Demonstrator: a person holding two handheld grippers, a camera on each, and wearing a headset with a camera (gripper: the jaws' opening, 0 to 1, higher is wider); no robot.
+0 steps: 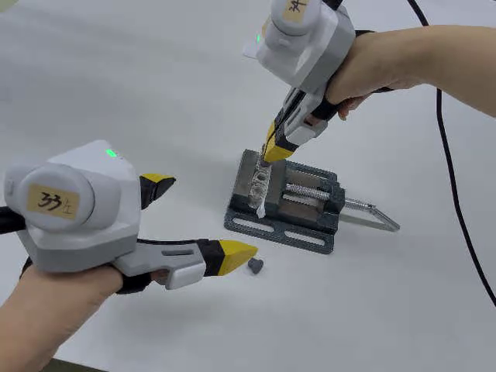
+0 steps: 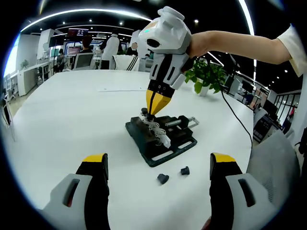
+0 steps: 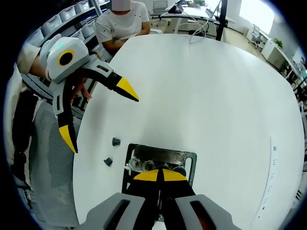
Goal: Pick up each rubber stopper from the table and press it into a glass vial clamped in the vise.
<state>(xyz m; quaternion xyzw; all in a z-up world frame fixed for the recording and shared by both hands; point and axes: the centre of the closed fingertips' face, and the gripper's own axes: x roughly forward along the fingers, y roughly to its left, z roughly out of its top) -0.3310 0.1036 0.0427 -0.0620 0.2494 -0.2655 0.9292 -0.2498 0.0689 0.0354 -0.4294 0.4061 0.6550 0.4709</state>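
Your right tongs, clenched, stood tips-down over the vials in the vise. Your left tongs gaped near two stoppers on the tabletop. They looked light and soft, probably best pinched across the sides.

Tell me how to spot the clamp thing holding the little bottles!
Look at the big white table. On it sits a dark metal vise, right under the shut yellow tips of the right gripper. Unlike the two tiny stoppers beside it, it grips clear glass vials.
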